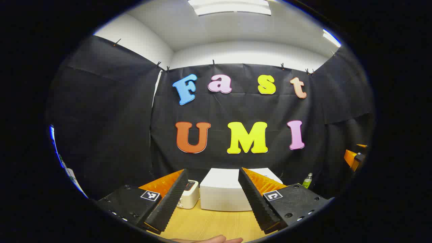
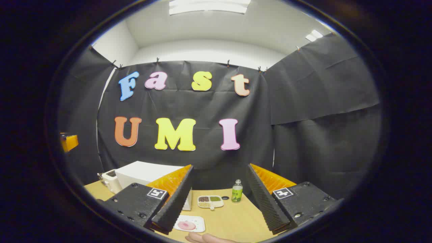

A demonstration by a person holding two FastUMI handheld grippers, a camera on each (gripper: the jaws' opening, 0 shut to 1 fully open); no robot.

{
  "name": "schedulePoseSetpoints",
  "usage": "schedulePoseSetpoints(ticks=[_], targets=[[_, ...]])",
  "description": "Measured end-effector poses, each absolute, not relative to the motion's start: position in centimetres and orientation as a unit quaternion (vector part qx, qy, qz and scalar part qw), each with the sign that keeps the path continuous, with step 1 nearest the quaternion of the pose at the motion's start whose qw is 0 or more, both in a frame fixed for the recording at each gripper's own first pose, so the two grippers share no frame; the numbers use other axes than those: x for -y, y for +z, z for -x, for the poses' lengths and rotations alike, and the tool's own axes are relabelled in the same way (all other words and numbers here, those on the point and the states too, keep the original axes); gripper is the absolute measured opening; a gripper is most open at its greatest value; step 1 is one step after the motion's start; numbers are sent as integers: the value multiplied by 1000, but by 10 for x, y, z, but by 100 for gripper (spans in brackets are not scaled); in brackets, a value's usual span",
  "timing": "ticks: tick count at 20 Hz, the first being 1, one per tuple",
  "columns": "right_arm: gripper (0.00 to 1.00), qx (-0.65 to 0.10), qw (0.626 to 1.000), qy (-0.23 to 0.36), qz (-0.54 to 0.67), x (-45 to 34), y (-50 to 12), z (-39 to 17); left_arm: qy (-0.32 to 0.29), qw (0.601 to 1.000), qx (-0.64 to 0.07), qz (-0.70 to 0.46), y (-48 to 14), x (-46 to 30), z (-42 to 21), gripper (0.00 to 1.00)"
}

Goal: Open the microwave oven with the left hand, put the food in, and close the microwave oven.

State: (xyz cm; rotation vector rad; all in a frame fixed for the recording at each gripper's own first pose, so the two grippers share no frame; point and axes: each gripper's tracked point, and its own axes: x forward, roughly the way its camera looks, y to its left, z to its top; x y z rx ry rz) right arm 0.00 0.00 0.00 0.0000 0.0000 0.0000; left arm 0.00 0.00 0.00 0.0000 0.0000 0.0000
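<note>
While nothing's been touched yet, quick rundown:

Left tool [image 1: 212, 199]: fingers spread apart, holding nothing, up off the table [image 1: 209, 222] and aimed at the microwave [image 1: 224, 192].
Right tool [image 2: 219, 202]: also wide apart, nothing in it.
Microwave: white box at the back of the table, door looks closed, can't make out the handle from here.
Food: pink thing on a white plate [image 2: 189, 223] near my right tool, divided snack tray [image 2: 210, 201] and green bottle [image 2: 237, 191] behind it.
Neighbour: small white appliance [image 1: 188, 197] right beside the microwave.
Risk: I'd guess a sloppy left reach bumps that appliance or slides the microwave instead of popping the door.
Risk 2: pinching the plate rim could tip the food off.
</note>
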Motion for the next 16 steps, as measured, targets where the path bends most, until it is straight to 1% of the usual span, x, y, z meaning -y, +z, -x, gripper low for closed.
schedulePoseSetpoints(ticks=[1, 2, 3, 5, 6, 7, 8, 12, 16], targets=[[92, 4, 1000, -2, 2, 1, 3, 1, 3, 1000, 3, -6, 1, -4, 1, 95], [92, 7, 1000, -4, 4, 2, 5, 1, 5, 1000, 5, -12, 2, -6, 1, 95], [99, 10, 1000, -7, 6, 3, 8, 2, 7, 1000, 6, -16, 2, -8, 2, 95], [99, 23, 1000, -18, 9, 6, 16, 4, 2, 1000, 6, -17, 2, -8, 2, 95], [92, 28, 999, -19, 10, 6, 18, 6, -2, 1000, 3, -20, 1, -7, 3, 95], [92, 32, 999, -17, 11, 4, 22, 7, -6, 1000, 4, -26, 1, -7, 4, 95], [99, 34, 999, -14, 11, 1, 22, 8, -7, 999, 9, -32, 3, -8, 4, 95], [99, 38, 999, -9, 0, -2, 24, 10, 8, 999, 3, -45, -4, -13, 5, 95], [99, 40, 999, -12, -2, 1, 21, 4, 19, 998, 15, -53, 3, -9, 8, 95]])
